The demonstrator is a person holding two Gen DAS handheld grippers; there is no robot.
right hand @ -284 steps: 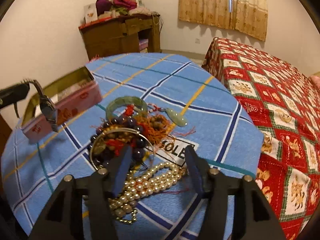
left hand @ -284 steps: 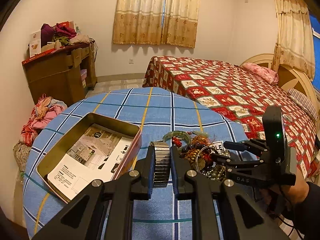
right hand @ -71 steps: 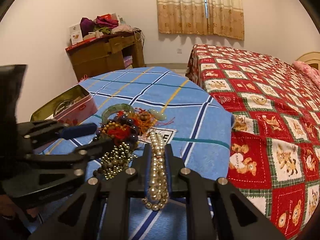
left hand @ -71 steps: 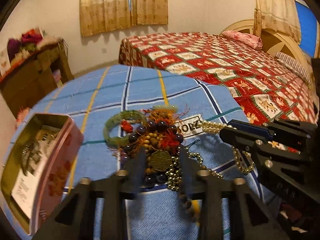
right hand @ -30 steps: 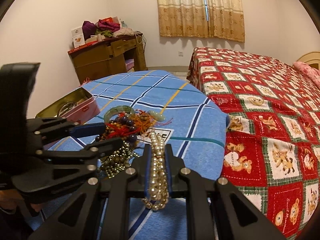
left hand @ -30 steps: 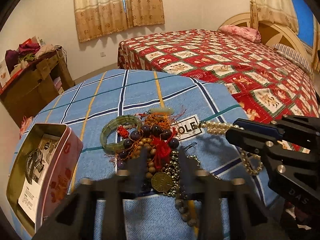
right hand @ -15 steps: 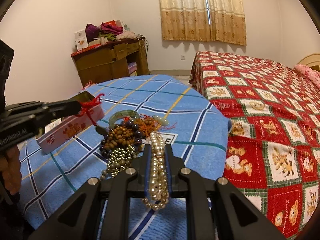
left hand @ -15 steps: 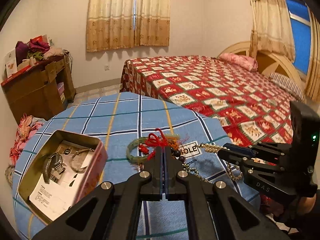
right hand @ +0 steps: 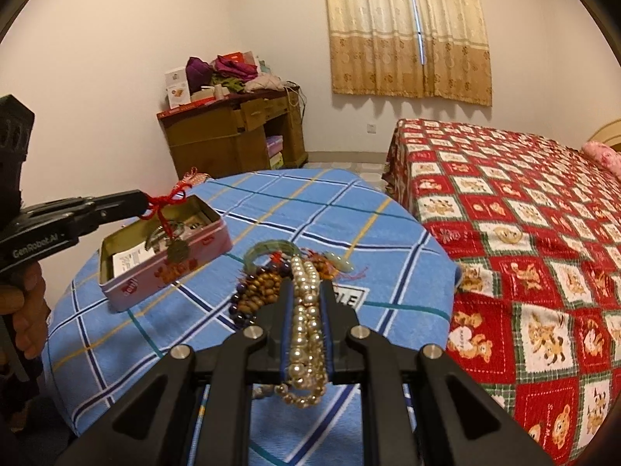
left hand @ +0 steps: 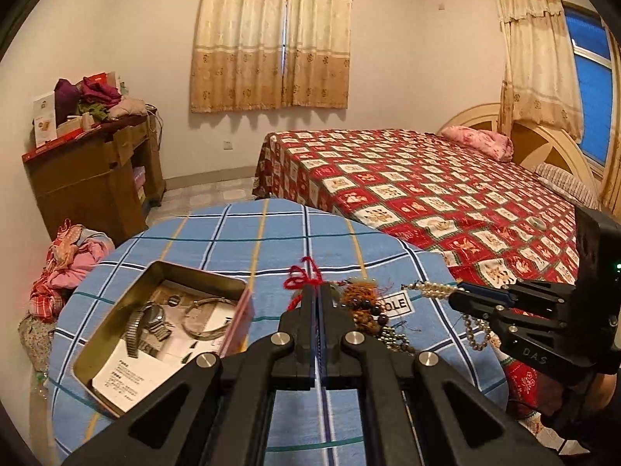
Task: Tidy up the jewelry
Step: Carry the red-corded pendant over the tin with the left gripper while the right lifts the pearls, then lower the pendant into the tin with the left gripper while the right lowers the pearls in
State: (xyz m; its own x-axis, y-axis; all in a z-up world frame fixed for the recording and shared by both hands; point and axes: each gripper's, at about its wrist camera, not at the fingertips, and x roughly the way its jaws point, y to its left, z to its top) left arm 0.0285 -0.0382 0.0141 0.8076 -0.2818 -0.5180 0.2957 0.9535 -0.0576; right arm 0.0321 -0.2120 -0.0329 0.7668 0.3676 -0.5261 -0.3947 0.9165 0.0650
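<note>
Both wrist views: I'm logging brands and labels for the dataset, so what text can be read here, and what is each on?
"GenRobot.AI": side of the left claw.
"DAS": body of the right claw.
"OLE": white label on the blue checked tablecloth, first letters hidden by jewelry.
Leaflet in the tin: too small to read.
Box on the cabinet: too small to read.

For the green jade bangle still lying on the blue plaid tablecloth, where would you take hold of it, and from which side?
Grip the green jade bangle on its far arc, coming from above on the tin side. That arc lies bare, while its near side is buried under the brown bead strands. Judged from the right wrist view only.
</note>
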